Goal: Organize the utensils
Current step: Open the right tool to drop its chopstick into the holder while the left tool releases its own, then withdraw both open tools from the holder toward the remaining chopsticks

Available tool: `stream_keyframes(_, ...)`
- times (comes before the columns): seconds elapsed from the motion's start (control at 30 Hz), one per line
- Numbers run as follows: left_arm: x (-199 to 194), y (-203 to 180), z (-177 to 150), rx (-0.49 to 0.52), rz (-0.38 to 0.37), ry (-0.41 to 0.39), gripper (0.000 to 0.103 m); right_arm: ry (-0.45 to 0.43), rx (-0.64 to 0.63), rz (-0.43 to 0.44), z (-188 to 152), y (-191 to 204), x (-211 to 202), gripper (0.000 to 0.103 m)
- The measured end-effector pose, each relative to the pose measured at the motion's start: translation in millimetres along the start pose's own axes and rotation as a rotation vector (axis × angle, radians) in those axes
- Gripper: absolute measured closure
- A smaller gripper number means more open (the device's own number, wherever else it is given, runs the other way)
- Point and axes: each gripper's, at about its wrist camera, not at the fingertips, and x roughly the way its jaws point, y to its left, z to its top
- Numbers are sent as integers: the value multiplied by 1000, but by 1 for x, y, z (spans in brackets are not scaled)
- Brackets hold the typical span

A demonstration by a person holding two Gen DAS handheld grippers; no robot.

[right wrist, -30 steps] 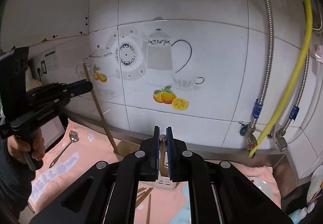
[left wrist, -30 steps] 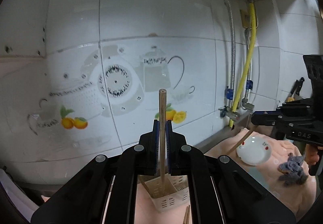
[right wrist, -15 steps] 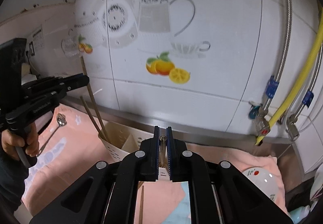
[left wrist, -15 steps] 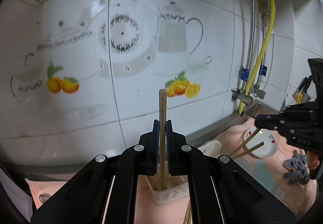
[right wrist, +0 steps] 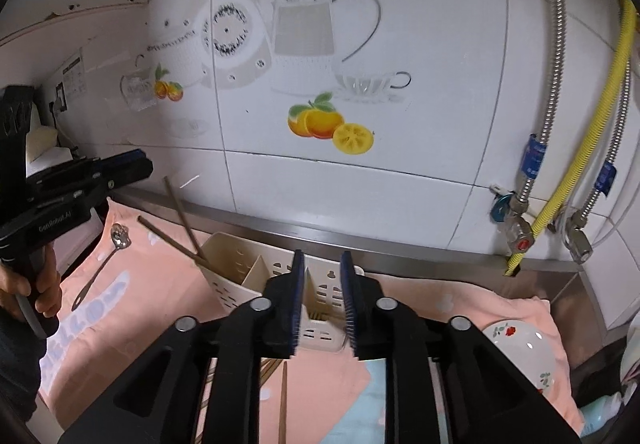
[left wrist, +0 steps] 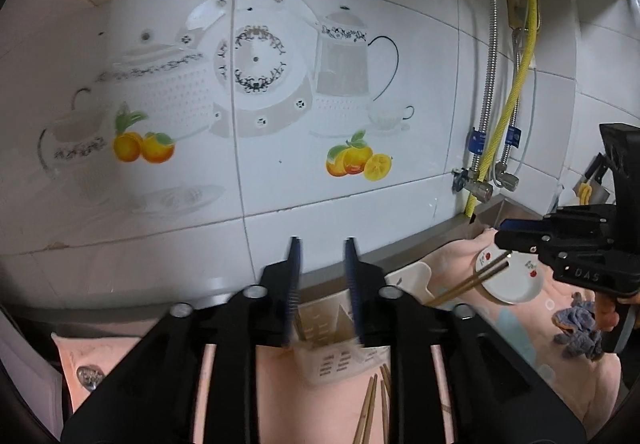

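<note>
A cream slotted utensil holder (right wrist: 256, 276) stands on the pink cloth by the wall; it also shows in the left wrist view (left wrist: 340, 360). Two wooden chopsticks (right wrist: 180, 220) lean out of its left compartment; in the left wrist view they (left wrist: 468, 284) stick out to the right. My left gripper (left wrist: 322, 256) is open and empty just above the holder. My right gripper (right wrist: 322, 264) is open and empty over the holder's right side. Loose chopsticks (left wrist: 372, 404) lie on the cloth in front of the holder, one shows in the right wrist view (right wrist: 283, 404).
A metal spoon (right wrist: 108, 256) lies on the pink cloth (right wrist: 152, 308) at left. A small white dish (right wrist: 520, 352) with red flowers sits at right, also in the left wrist view (left wrist: 516, 280). A grey rag (left wrist: 576, 328) lies beyond it. Tiled wall and gas pipes (right wrist: 548, 124) stand close behind.
Both grippers have opened and let go of their chopsticks, which now stand in the holder. Both grippers have come lower and closer to the holder.
</note>
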Motion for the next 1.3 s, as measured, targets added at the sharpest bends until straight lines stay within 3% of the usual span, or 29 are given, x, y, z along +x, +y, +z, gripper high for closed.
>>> stream_keyframes(0.07,-8,0,-6,-3,5,1,65,-17,-1,-5,-6,3,-10,75)
stream_keyframes(0.3,-38,-5,-44,8,12,24,57,-40,-20,-9,-45,21,-35,65)
stream_keyframes(0.67,-56,-1,-131,-16,7,148,47,26,25,6,-133,37,-37,62)
stream_keyframes(0.9,-61,-1,-174,-26,6,208,46,86,63,1,-190,43,-31,62)
stream_keyframes(1.3,-58,1,-216,-61,-9,282,46,207,104,-5,-256,48,-8,82)
